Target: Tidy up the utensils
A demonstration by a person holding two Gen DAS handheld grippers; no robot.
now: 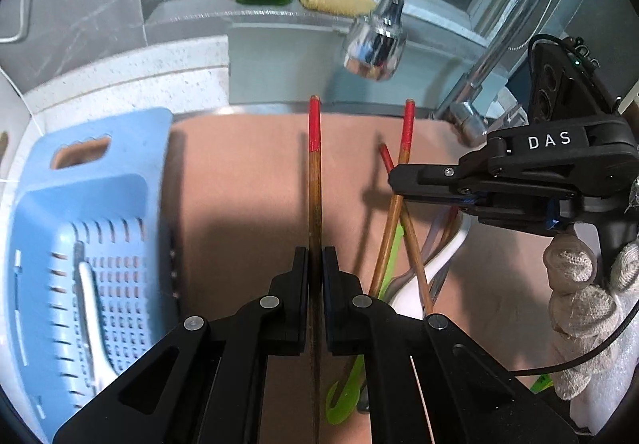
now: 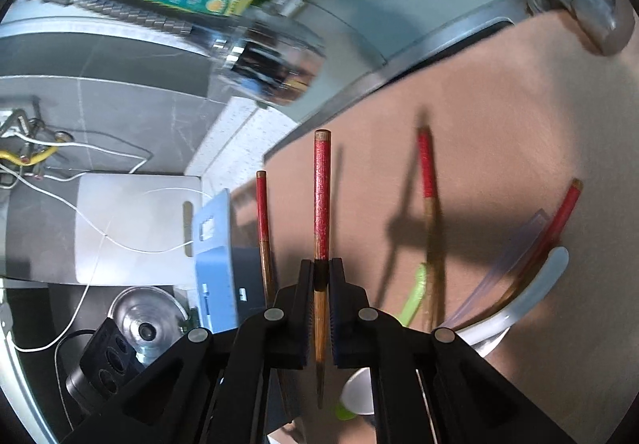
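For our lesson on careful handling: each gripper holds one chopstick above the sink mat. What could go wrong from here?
1. The left gripper pinches its chopstick far from the red end; it may pivot or slip.
2. The faucet head hangs just beyond the raised tips; lifting could knock them.
3. The blue basket sits far left; a drop may miss it.

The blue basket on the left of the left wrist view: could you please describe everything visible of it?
The blue basket looks like light blue plastic, with a broad flat rim, a cut-out handle slot and a floor pierced by rows of slots. It stands at the left end of the tan surface. A white-handled utensil lies inside it; no fingers touch it.
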